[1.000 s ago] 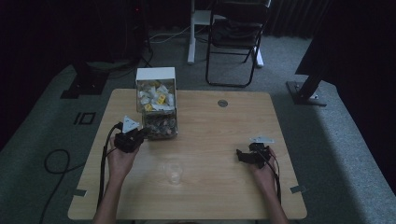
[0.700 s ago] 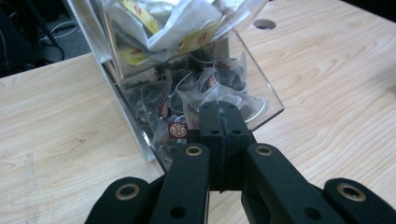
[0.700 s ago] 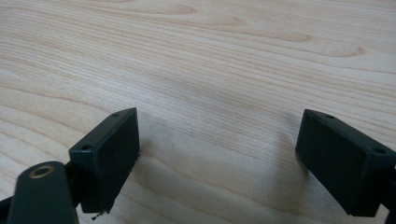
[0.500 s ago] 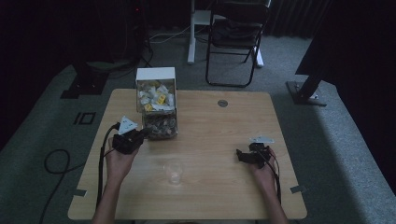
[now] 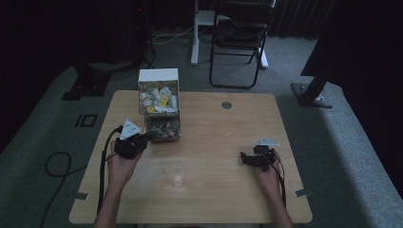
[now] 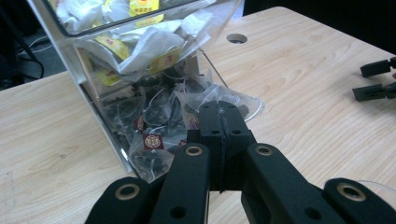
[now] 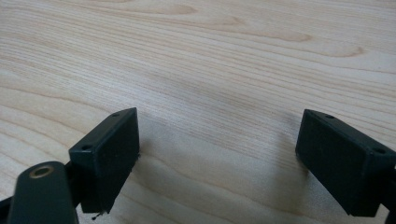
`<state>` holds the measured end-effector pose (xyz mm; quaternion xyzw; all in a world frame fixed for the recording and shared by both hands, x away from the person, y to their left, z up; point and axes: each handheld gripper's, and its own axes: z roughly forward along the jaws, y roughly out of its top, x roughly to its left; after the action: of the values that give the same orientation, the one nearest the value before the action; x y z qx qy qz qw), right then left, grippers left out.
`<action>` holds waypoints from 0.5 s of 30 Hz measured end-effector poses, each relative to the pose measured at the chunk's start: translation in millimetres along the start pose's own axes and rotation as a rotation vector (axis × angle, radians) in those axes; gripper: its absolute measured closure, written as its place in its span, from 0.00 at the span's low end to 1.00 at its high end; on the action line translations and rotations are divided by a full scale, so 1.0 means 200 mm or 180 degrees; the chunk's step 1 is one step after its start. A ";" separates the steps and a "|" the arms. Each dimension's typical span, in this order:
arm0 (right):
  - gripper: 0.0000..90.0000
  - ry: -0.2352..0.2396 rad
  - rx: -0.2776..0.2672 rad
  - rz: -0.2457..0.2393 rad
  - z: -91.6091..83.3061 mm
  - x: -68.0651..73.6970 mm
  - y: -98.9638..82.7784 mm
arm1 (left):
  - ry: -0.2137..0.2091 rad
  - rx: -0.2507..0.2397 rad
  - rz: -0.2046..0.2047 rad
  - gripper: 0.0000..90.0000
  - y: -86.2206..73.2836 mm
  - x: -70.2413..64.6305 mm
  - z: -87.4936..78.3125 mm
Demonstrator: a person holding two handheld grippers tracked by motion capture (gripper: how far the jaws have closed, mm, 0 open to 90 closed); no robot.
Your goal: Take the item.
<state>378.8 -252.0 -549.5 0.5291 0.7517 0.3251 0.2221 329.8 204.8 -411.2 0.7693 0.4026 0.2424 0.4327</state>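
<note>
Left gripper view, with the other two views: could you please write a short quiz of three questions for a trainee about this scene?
1. True or false: the right tool has its jaws open over the bare table.
2. The left tool, jaws shut, is nearest to: A the lower opening of the clear dispenser box; B the round hole in the tabletop; C the chair.
3. Fill in: on the table between the two hands stands a clear ___.

Key: 1 true; 2 A; 3 glass.

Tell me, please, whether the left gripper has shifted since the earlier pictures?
Cannot tell: in the high view the left gripper sits at the clear dispenser's lower opening much as before; any shift is too slight to judge.
</note>
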 end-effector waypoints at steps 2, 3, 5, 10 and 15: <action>0.15 0.0001 0.0000 0.0002 0.00 0.00 0.00 | -0.0012 -0.0012 0.0011 1.00 0.00 -0.01 -0.01; 0.15 0.0000 0.0000 0.0000 0.00 0.00 0.00 | -0.0017 -0.0018 0.0016 1.00 0.00 -0.01 -0.01; 0.15 0.0001 0.0000 0.0002 0.00 0.00 0.00 | -0.0022 -0.0022 0.0023 1.00 0.00 -0.02 -0.02; 0.15 0.0001 -0.0001 0.0001 0.00 0.00 0.00 | -0.0054 -0.0014 0.0055 1.00 0.00 -0.04 -0.02; 0.15 0.0001 -0.0001 0.0001 0.00 0.00 0.00 | -0.0081 -0.0035 0.0067 1.00 0.00 -0.06 -0.03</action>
<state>378.8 -252.0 -549.5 0.5291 0.7516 0.3253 0.2219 318.9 197.1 -407.5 0.7741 0.3876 0.2394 0.4395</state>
